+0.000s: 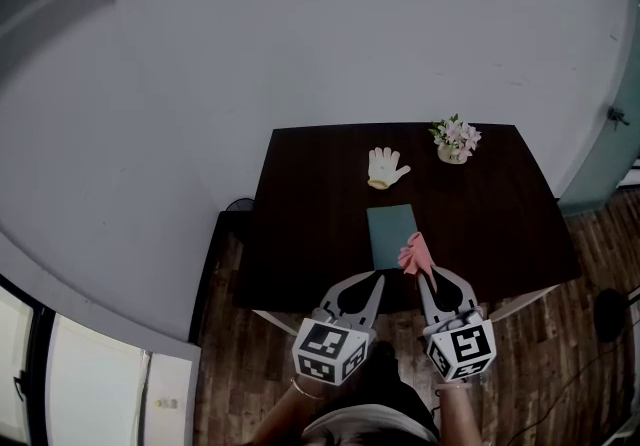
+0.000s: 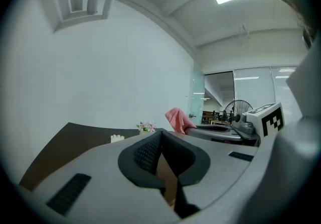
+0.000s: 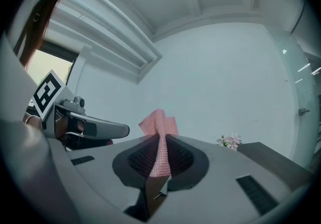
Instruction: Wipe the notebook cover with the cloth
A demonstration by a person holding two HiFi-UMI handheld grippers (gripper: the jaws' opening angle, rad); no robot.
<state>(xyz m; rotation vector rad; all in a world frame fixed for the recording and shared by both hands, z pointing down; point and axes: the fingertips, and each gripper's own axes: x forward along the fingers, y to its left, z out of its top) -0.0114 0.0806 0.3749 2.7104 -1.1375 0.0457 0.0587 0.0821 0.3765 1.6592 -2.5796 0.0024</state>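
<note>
Pink cloth [image 3: 158, 121] half-hidden inside right tongs [image 3: 160, 142]

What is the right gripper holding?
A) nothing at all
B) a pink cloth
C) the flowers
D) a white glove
B: in the right gripper view, the right gripper has its jaws pinched shut on the pink cloth, which sticks up out of them.

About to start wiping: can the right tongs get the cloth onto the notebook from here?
Probably yes. The right tongs hold the cloth by the notebook's near corner, with nothing between; the glove and flowers sit farther back.
</note>
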